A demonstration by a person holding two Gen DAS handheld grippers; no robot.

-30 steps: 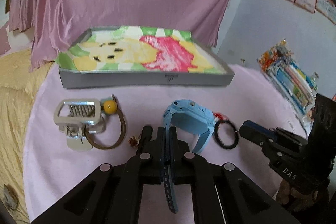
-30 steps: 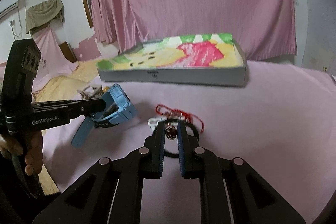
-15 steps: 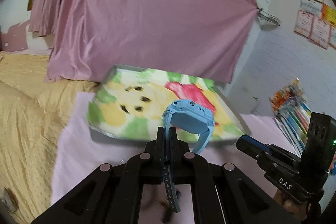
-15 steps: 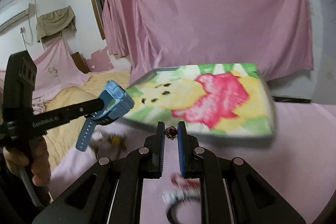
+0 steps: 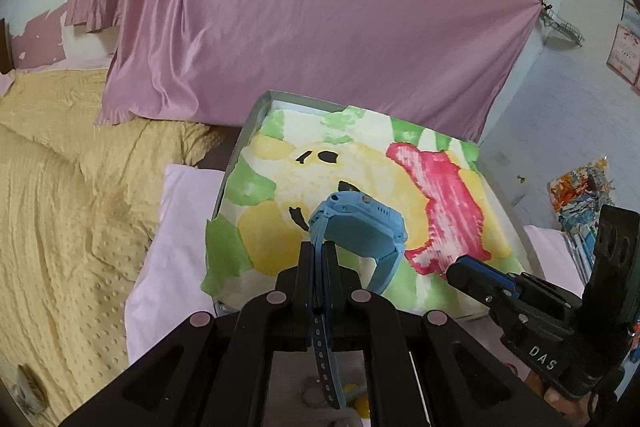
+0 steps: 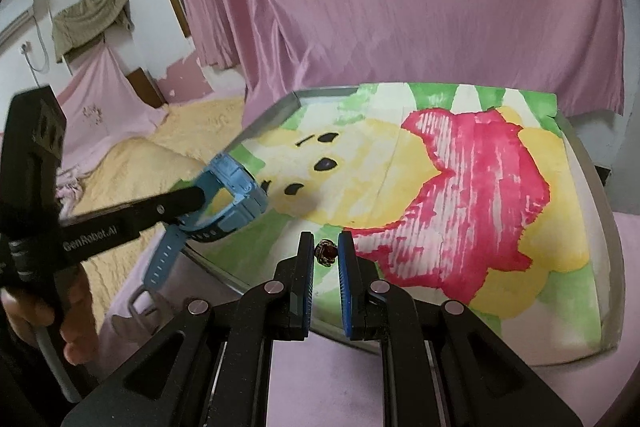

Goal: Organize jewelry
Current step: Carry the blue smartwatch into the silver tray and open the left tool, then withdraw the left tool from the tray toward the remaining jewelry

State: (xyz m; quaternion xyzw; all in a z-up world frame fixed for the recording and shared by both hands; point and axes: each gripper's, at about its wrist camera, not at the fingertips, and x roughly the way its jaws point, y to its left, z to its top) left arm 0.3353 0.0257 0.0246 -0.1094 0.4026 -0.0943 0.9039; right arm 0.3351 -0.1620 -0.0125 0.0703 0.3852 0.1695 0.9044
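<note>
My left gripper point(image 5: 319, 247) is shut on the strap of a blue watch point(image 5: 360, 225), whose face hangs over the near left part of the tray point(image 5: 256, 111). The tray is grey-rimmed and lined with a yellow, green and pink cloth. From the right wrist view the same watch point(image 6: 236, 187) sits at the tip of the left gripper point(image 6: 198, 193). My right gripper point(image 6: 326, 251) is shut on a small ring with a red stone point(image 6: 326, 253), held over the tray's near edge point(image 6: 216, 263). In the left wrist view the right gripper point(image 5: 460, 267) reaches in from the right.
The tray rests on a pale pink cover point(image 5: 180, 211) beside a yellow bedspread point(image 5: 56, 207). A pink curtain point(image 5: 320, 7) hangs behind it. A hand point(image 6: 76, 331) holds the left gripper's handle. A few small pieces point(image 5: 356, 399) lie on the cover under my left gripper.
Both grippers moved forward from the pink cover to over the tray, carrying the watch and the ring. The loose jewelry on the cover dropped out of sight below.
</note>
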